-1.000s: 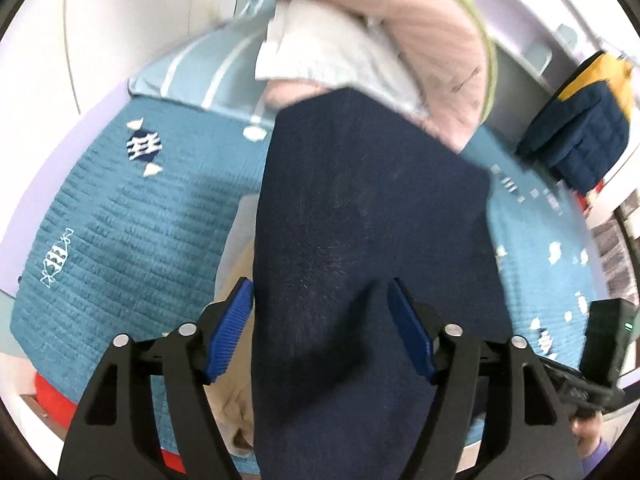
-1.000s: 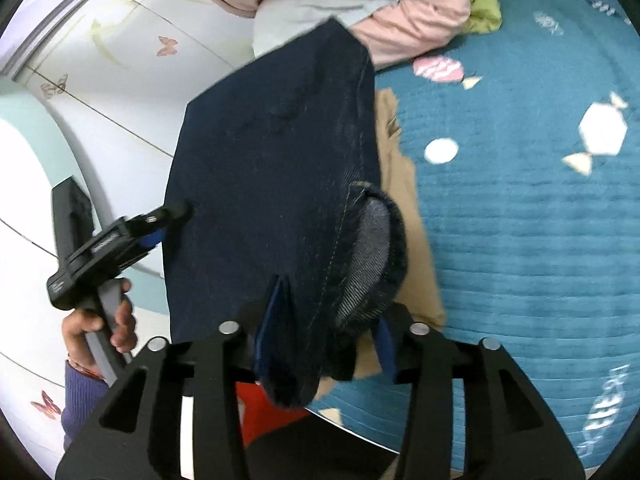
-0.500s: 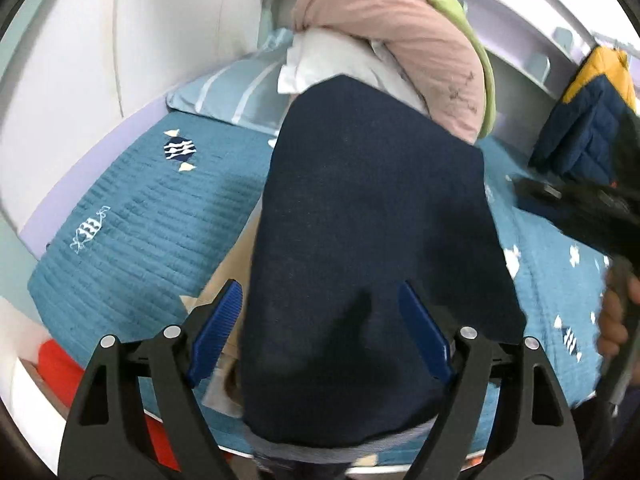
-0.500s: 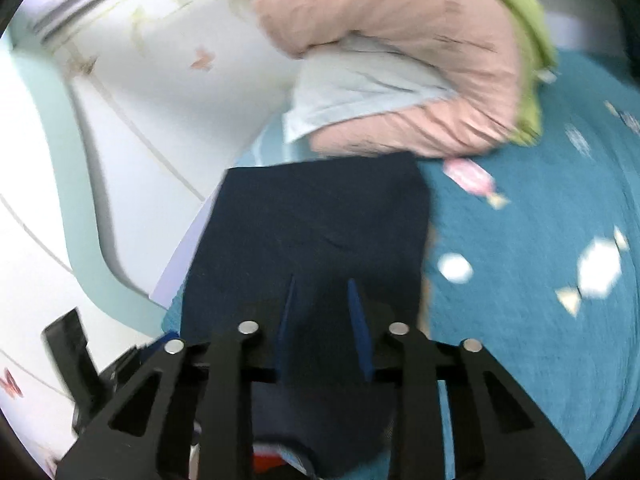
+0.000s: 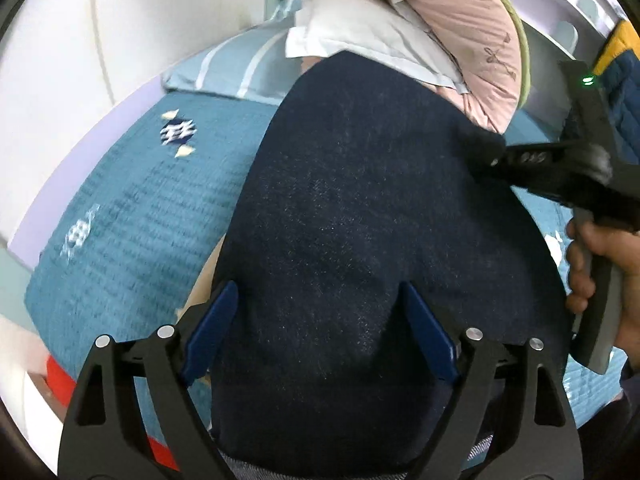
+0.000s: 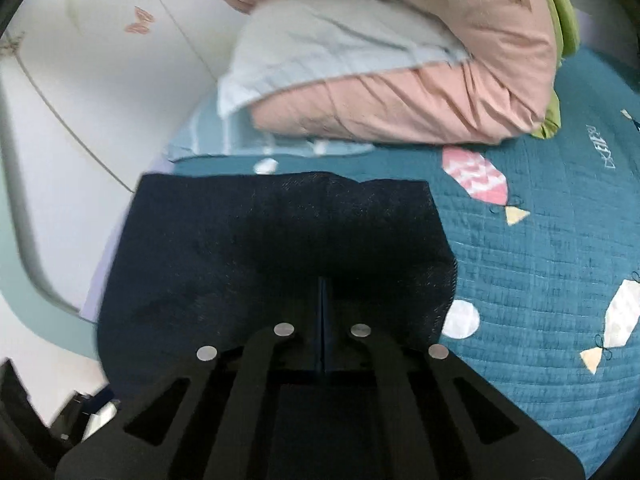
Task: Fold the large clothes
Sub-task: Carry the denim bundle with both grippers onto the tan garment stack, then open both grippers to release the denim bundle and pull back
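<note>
A dark navy denim garment (image 5: 360,240) lies folded on the teal bed and fills the middle of the left wrist view. My left gripper (image 5: 320,332) is open, its blue pads either side of the near part of the denim, the cloth lying over them. In the right wrist view the same denim (image 6: 280,240) spreads out in front of my right gripper (image 6: 322,300), whose fingers are closed together over the cloth. The right gripper also shows in the left wrist view (image 5: 492,156), touching the denim's far right edge.
A teal quilted bedspread (image 6: 540,280) with candy patterns covers the bed. A pink duvet (image 6: 420,92) and a white pillow (image 6: 320,48) are piled at the head. A tan garment (image 5: 208,276) peeks from under the denim. A navy and yellow jacket (image 5: 624,64) hangs at right.
The right gripper let the held denim edge down onto the bed and closed fully. The denim now lies flatter and folded. The left gripper stayed open at the near end.
</note>
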Available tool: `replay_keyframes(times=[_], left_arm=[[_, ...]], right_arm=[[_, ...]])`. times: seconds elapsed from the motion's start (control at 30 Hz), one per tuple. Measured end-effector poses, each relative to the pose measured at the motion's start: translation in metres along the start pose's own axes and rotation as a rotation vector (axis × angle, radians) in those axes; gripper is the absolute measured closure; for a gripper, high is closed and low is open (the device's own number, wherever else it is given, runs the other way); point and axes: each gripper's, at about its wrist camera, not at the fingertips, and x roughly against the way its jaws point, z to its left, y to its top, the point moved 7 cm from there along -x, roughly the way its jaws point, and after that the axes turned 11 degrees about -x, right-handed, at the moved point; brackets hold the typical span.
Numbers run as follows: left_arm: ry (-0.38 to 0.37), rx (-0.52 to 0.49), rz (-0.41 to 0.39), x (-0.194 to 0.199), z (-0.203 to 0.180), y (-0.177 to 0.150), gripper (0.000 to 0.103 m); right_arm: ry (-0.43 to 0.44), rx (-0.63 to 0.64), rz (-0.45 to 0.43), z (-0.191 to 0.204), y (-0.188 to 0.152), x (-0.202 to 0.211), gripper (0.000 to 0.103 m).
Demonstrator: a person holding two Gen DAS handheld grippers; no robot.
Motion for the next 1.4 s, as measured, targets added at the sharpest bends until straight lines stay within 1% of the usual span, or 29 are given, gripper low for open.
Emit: replay_keyframes(times=[0.03,0.1,0.17,0.23,0.27,0.3,0.33,0.37,0.43,0.5,0.53,0.6,0.63,0.67,0.73,0.8,0.87,0.93,0.97,1.03,1.07,1.17,1.2,1.23,1.3,1.37,1.4], left_arm=[[0.013,-0.03,-0.006,-0.002,-0.003,0.003,0.017],[0.021,-0.063,-0.015,-0.005,-0.008,0.007,0.017],[0.011,-0.057,-0.015,-0.005,-0.008,0.008,0.017],[0.002,-0.025,-0.01,-0.005,-0.004,0.008,0.015],[-0.002,-0.013,-0.009,-0.004,-0.001,0.006,0.015],[-0.005,-0.006,-0.012,-0.003,0.001,0.005,0.015],[-0.006,0.002,-0.018,-0.001,0.003,0.004,0.015],[-0.006,0.007,-0.022,0.0,0.004,0.003,0.015],[-0.002,0.018,-0.028,0.003,0.005,0.001,0.015],[0.007,0.021,-0.027,0.005,0.003,0.002,0.014],[0.013,0.018,-0.027,0.008,0.002,0.002,0.014],[0.024,0.004,-0.025,0.011,0.0,0.0,0.014],[0.024,-0.002,-0.018,0.01,-0.001,-0.001,0.014],[0.023,-0.006,-0.007,0.009,-0.001,-0.003,0.013],[0.019,-0.01,0.017,0.006,-0.002,-0.006,0.013],[0.02,-0.012,0.027,0.004,-0.005,-0.008,0.013],[0.036,-0.014,0.031,0.004,-0.006,-0.008,0.013],[0.036,0.007,0.036,0.008,-0.007,-0.006,0.013],[0.038,0.018,0.037,0.013,-0.007,-0.007,0.013],[0.053,0.024,0.034,0.022,-0.007,-0.007,0.013],[0.058,0.022,0.032,0.027,-0.008,-0.007,0.013],[0.078,0.024,0.01,0.051,-0.012,-0.008,0.013],[0.082,0.028,-0.007,0.063,-0.015,-0.008,0.013],[0.084,0.034,-0.026,0.076,-0.02,-0.008,0.013],[0.091,0.043,-0.049,0.095,-0.03,-0.01,0.012],[0.091,0.048,-0.068,0.118,-0.045,-0.015,0.011],[0.088,0.05,-0.076,0.127,-0.051,-0.018,0.011]], right_arm=[[-0.018,0.003,0.01,-0.006,-0.001,-0.008,0.103],[-0.017,-0.028,0.033,-0.014,-0.002,-0.014,0.103],[0.007,-0.045,0.041,-0.017,0.0,-0.009,0.103],[0.048,-0.051,0.031,-0.013,-0.001,0.006,0.103],[0.069,-0.046,0.024,-0.01,-0.004,0.016,0.1],[0.077,-0.035,0.013,-0.006,-0.008,0.026,0.099],[0.089,-0.013,-0.012,-0.002,-0.015,0.04,0.097],[0.094,0.016,-0.02,0.003,-0.024,0.053,0.097],[0.122,0.048,-0.008,0.01,-0.046,0.069,0.097],[0.145,0.063,0.03,0.014,-0.074,0.077,0.097],[0.14,0.06,0.044,0.012,-0.09,0.078,0.096],[0.119,0.074,0.049,0.009,-0.107,0.075,0.097],[0.113,0.051,0.056,0.003,-0.113,0.069,0.099],[0.115,0.022,0.083,-0.003,-0.118,0.06,0.1],[0.11,-0.004,0.106,-0.011,-0.122,0.045,0.103],[0.112,-0.027,0.12,-0.014,-0.123,0.038,0.103],[0.114,-0.04,0.13,-0.014,-0.12,0.039,0.103],[0.11,-0.035,0.129,-0.012,-0.119,0.045,0.103],[0.114,-0.033,0.127,-0.01,-0.118,0.051,0.1],[0.111,-0.037,0.106,-0.009,-0.119,0.067,0.098],[0.117,-0.04,0.096,-0.008,-0.12,0.077,0.094],[0.132,-0.019,0.075,-0.005,-0.128,0.107,0.089],[0.13,-0.011,0.064,-0.007,-0.13,0.115,0.088],[0.131,0.0,0.048,-0.007,-0.134,0.129,0.084],[0.134,0.013,0.023,-0.008,-0.14,0.152,0.074],[0.111,0.035,-0.026,-0.011,-0.144,0.182,0.057],[0.097,0.052,-0.055,-0.012,-0.146,0.197,0.052]])
